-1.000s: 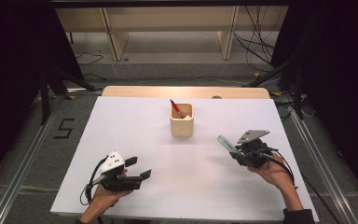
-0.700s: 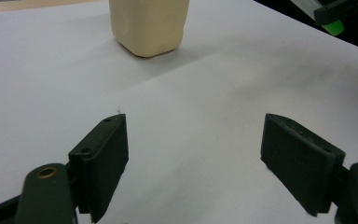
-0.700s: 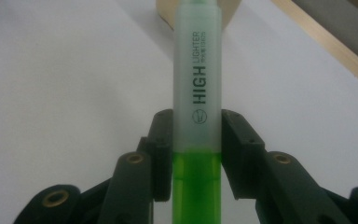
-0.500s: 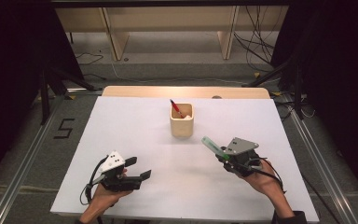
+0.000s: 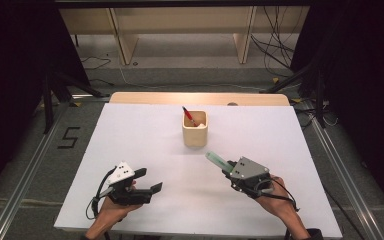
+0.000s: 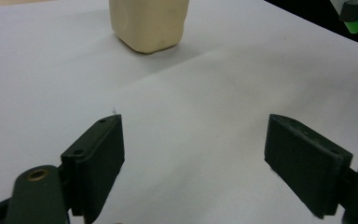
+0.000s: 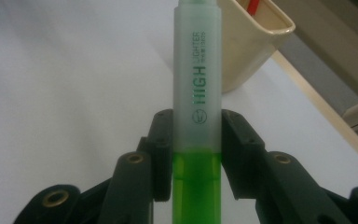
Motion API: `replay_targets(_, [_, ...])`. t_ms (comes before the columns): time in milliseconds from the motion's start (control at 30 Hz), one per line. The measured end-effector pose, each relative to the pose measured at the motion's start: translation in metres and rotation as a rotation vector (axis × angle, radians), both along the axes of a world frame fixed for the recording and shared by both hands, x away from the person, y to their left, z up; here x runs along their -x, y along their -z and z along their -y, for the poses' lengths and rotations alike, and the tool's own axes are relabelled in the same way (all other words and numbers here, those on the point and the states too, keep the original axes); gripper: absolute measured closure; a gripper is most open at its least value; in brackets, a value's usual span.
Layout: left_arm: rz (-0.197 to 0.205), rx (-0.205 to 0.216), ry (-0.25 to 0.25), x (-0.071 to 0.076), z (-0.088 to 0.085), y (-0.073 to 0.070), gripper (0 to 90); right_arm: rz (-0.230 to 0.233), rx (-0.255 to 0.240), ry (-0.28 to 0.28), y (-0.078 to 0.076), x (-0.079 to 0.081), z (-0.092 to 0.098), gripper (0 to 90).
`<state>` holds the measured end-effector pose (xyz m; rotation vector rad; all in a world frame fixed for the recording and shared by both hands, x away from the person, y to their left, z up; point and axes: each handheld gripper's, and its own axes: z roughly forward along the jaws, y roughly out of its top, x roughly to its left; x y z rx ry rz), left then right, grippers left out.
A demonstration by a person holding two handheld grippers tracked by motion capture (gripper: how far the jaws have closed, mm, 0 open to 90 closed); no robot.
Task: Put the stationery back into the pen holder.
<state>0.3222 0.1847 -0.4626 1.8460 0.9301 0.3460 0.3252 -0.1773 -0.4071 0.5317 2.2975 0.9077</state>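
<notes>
Green and frosted plastic made up the highlighter (image 7: 197,116) that was clamped between the jaws of the right gripper (image 5: 228,170), the pads pressed against its barrel on both sides where the pale cap met the bright green body. In the high view the highlighter (image 5: 216,161) was seen jutting from that gripper towards the far left, its capped end aimed at the cream cup (image 5: 195,129) and stopped near the cup's near right corner, apart from it. In the right gripper view the cap end was seen overlapping the cup (image 7: 251,42) at the upper right, with a red pen (image 7: 251,4) visible inside the rim. The same red pen (image 5: 188,115) was seen leaning in the cup in the high view. The cup was placed on the white bench (image 5: 145,130) at its middle, towards the far edge.

The left gripper (image 5: 147,181) was held low over the near left part of the bench, well apart from the cup. Its jaws were spread wide with nothing between them, as shown in the left gripper view, where bare bench lay between the two pads and the cup (image 6: 149,23) stood farther off.
</notes>
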Motion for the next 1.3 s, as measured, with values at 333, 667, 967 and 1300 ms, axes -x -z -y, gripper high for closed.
replay_targets(333, [-0.004,-0.010,0.004,0.000,0.001,0.001,19.4,0.092,0.046,-0.036,0.006,0.013,-0.010,67.2])
replay_targets(667, [-0.011,-0.007,0.012,-0.001,0.000,-0.003,19.5,0.202,0.123,-0.081,0.015,0.027,-0.022,67.2])
replay_targets(967, [-0.017,-0.027,0.087,0.004,0.012,-0.014,19.3,0.304,0.228,-0.139,0.025,0.042,-0.029,67.2])
replay_targets(1300, [-0.018,-0.095,0.177,0.004,0.030,-0.030,18.9,0.423,0.329,-0.179,0.033,0.052,-0.035,67.2])
